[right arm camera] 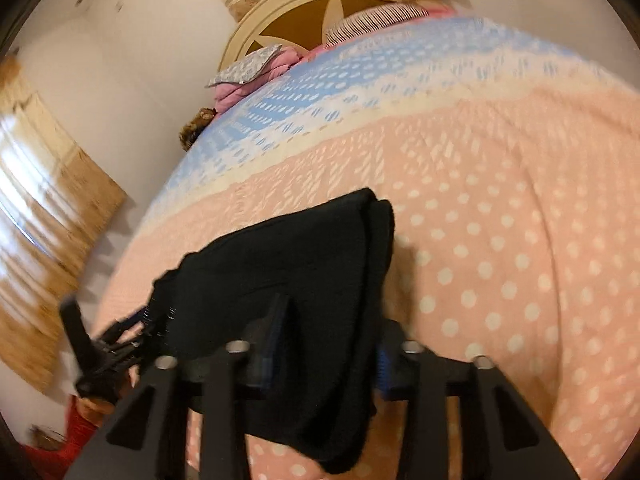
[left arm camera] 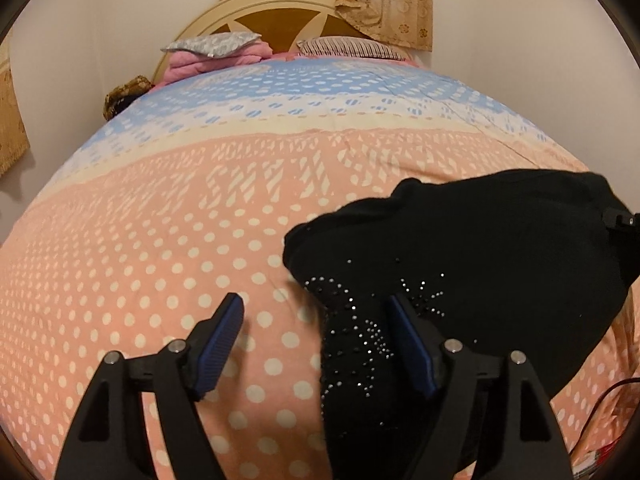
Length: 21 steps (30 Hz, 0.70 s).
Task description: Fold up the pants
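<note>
Black pants (left arm camera: 480, 264) bunched on polka-dot bed (left arm camera: 160, 264). Left tongs (left arm camera: 316, 340) spread, right finger over the studded fabric. Right tongs (right arm camera: 328, 356) pinching a hanging fold. Probably best: lift evenly, align edges, lay flat.

pants (left arm camera: 480, 264) — black, rhinestone-studded | bunched in folds | lying on the bed — right side

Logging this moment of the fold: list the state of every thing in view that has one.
Left gripper: open, holding nothing, over the edge of the pants.
Right gripper: shut on the pants.
Black pants: bunched in layers on the bedspread, not neatly folded.
Bedspread: spread flat.
Curtain: drawn.
</note>
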Each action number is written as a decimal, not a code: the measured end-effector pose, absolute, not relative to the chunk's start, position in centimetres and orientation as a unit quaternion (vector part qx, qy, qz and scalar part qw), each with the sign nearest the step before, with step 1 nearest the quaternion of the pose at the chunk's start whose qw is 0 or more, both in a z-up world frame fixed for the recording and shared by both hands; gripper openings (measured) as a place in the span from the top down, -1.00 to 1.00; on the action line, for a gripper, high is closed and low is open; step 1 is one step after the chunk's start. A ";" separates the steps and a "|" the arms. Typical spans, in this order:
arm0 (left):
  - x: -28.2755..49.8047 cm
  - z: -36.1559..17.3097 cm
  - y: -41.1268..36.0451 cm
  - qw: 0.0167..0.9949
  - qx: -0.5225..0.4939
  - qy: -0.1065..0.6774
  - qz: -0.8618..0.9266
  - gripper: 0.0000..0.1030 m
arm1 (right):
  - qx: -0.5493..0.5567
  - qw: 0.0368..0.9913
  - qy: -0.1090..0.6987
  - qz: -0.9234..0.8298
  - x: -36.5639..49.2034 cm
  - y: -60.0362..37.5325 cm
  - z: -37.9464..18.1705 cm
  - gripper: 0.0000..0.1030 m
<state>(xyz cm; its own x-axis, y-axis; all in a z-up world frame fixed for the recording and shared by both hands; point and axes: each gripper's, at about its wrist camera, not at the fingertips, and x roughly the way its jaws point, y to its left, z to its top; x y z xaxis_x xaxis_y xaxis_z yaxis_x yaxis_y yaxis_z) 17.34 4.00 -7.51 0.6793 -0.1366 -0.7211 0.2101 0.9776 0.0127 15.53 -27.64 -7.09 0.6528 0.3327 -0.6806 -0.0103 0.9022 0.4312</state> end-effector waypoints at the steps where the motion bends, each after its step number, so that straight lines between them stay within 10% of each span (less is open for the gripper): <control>1: 17.4 -7.5 4.0 0.915 0.048 0.390 -0.094 -0.50 | 0.192 0.890 0.402 0.091 15.4 -27.4 -6.8 0.40; 8: 17.8 -7.7 4.1 0.912 0.026 0.398 -0.098 -0.50 | 0.198 0.883 0.417 0.082 16.0 -27.8 -7.2 0.41; 18: 18.8 -8.2 4.2 0.882 -0.060 0.442 -0.151 -0.48 | 0.240 0.866 0.428 0.097 14.8 -28.8 -9.4 -0.08; 21: 18.5 -8.4 2.7 0.885 -0.028 0.435 -0.164 0.03 | 0.202 0.873 0.433 0.098 14.4 -27.7 -9.7 -0.08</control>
